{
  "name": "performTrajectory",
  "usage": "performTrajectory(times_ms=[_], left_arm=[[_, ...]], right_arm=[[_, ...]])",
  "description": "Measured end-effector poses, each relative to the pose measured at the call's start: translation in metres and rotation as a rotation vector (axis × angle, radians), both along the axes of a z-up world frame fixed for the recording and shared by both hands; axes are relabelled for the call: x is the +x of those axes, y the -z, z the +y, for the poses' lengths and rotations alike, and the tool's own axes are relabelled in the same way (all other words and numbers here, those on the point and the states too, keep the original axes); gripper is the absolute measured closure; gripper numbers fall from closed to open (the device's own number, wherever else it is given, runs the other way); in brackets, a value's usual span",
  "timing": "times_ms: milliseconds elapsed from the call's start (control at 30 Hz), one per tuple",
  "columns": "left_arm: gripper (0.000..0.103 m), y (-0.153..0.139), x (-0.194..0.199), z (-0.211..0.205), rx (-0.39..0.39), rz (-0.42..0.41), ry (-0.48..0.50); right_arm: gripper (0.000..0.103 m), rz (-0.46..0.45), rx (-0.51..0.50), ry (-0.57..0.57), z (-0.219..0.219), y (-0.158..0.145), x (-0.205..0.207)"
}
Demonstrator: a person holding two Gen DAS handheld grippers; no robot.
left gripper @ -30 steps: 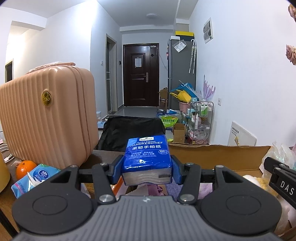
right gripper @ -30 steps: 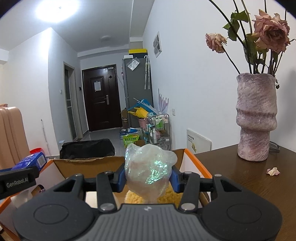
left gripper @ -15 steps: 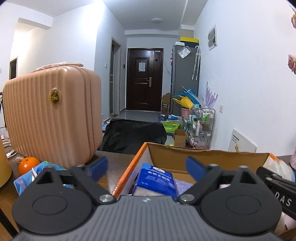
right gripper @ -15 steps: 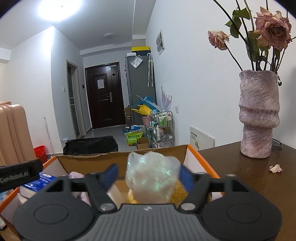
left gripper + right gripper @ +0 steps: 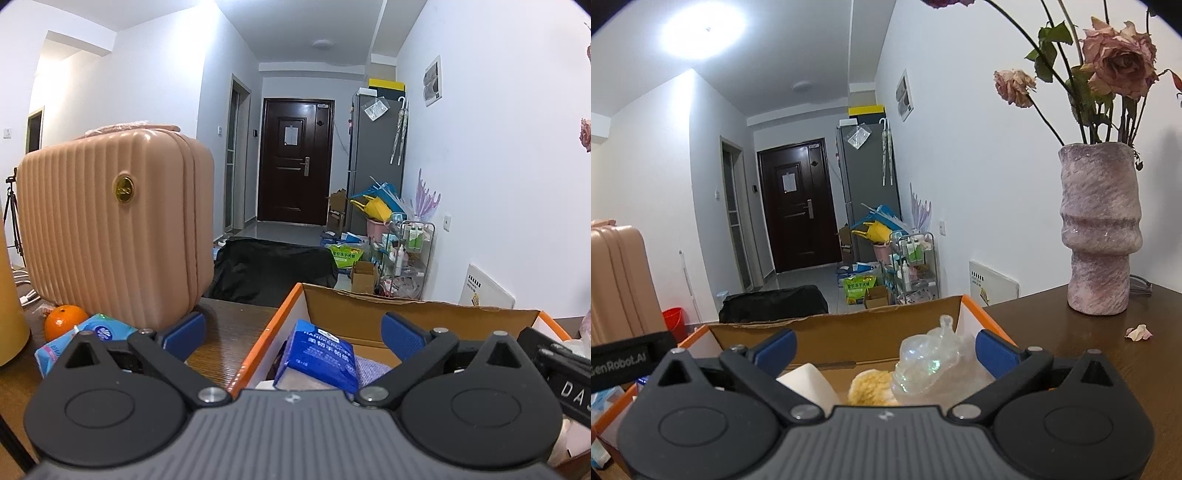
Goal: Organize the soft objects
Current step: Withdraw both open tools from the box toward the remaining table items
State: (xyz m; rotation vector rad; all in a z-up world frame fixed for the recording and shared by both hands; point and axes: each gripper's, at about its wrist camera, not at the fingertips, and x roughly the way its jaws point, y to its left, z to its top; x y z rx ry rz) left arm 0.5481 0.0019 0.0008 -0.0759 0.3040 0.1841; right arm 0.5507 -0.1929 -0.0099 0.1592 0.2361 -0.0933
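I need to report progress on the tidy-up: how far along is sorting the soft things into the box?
Done: the blue tissue pack and the clear plastic bag lie in the cardboard box.
In hand: nothing. The left gripper and right gripper have just been opening and stand empty.
Left: another tissue pack lies on the table beside the suitcase.

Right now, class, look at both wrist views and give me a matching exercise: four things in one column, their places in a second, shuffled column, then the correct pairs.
Things:
1. blue tissue pack
2. orange
3. vase
4. iridescent plastic bag

Places:
A. on the table, right of the cardboard box
B. in the box, beside a yellow fluffy thing
C. in the box, below the open left gripper
D. on the table, by the pink suitcase

Pairs: 1-C, 2-D, 3-A, 4-B
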Motion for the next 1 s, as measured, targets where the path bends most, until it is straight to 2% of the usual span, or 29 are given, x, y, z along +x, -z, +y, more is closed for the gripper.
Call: performTrajectory(times_ms=[567,1000], left_arm=[[0.000,0.001,-0.050,0.007,0.041,-0.001,-0.002],[0.000,0.005,-0.091,0.012,0.037,0.019,-0.002]], right_arm=[[0.000,-0.047,-0.032,-0.013,-0.004,-0.004,-0.047],[0.000,-0.055,-0.063,-0.039,-0.010,-0.004,-0.089]])
